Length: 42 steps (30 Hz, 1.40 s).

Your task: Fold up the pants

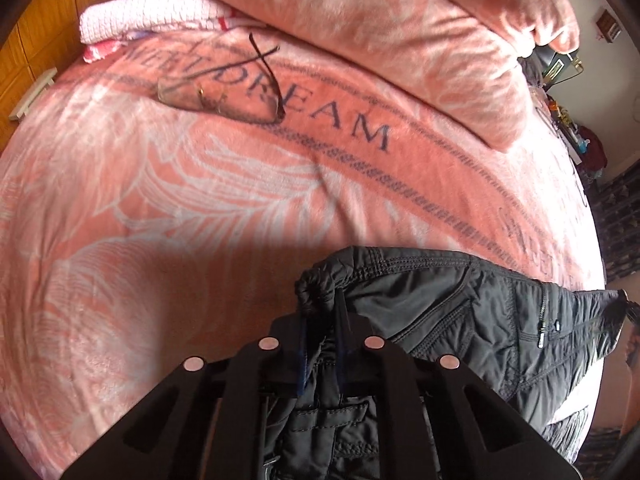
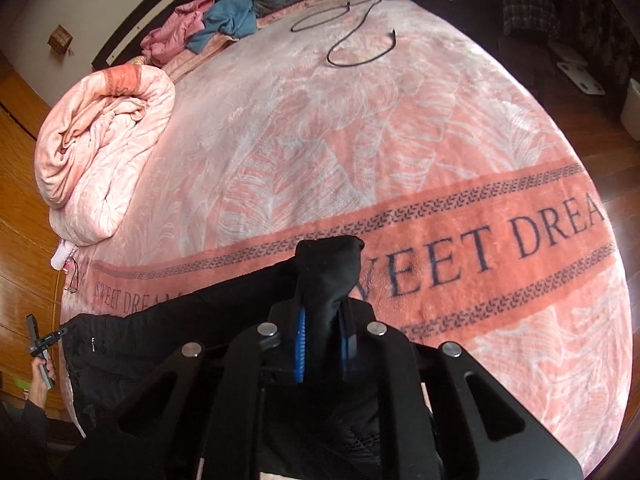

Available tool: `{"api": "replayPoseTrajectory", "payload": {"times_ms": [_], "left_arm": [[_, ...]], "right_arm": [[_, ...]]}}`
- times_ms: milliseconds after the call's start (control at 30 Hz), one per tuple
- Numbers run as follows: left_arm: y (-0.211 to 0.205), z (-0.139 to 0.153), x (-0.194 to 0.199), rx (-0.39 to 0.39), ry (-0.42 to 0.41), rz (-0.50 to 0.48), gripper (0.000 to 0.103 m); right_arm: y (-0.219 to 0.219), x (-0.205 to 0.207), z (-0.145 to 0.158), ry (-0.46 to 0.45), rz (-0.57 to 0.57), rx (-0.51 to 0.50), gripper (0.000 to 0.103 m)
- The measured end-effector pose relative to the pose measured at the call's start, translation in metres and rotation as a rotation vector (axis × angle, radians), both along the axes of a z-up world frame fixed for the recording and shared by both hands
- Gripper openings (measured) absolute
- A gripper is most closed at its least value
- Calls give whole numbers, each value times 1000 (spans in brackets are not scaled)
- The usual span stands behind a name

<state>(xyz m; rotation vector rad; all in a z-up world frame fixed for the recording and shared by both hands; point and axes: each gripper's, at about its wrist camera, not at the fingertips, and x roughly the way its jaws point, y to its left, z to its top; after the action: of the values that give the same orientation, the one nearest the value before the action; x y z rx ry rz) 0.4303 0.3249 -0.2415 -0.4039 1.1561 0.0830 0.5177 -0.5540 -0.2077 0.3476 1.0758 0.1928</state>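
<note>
The left claw (image 1: 322,312) pinches the black quilted nylon pants (image 1: 460,308) at one waistband corner; the right claw (image 2: 323,340) grips another bunch. Both lift them over the pink blanketed bed (image 2: 320,128) ahead; next, spread flat.

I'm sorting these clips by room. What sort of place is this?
Most likely a bedroom in a home. The black pants lie on a bed covered by a pink "Sweet Dream" blanket, with a rolled-up duvet and loose clothes at its far side.
</note>
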Motion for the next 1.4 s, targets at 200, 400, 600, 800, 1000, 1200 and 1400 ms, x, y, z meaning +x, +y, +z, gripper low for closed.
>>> {"api": "replayPoseTrajectory", "payload": {"times_ms": [200,400,600,800,1000,1200,1400], "left_arm": [[-6,43,-21,-44,-115,-20,10],[-13,92,-70,-79,-246,-58,10],[-10,116,-133,-112,-316,-57,10],[-7,123,-195,-106,-348,-64,10],[-13,108,-248,-53,-329,-106,12],[-15,72,-287,-28,-266,-97,15],[-19,40,-309,12,-185,-106,16]], "right_arm": [[-8,-82,52,-124,-63,-16,11],[-23,-198,63,-219,-151,-24,11],[-25,-300,53,-212,-232,-18,12],[-23,-374,51,-235,-317,-8,13],[-22,-431,28,-202,-395,-7,20],[-17,-477,-9,-126,-446,15,28],[-8,-501,-36,-49,-448,5,37]]}}
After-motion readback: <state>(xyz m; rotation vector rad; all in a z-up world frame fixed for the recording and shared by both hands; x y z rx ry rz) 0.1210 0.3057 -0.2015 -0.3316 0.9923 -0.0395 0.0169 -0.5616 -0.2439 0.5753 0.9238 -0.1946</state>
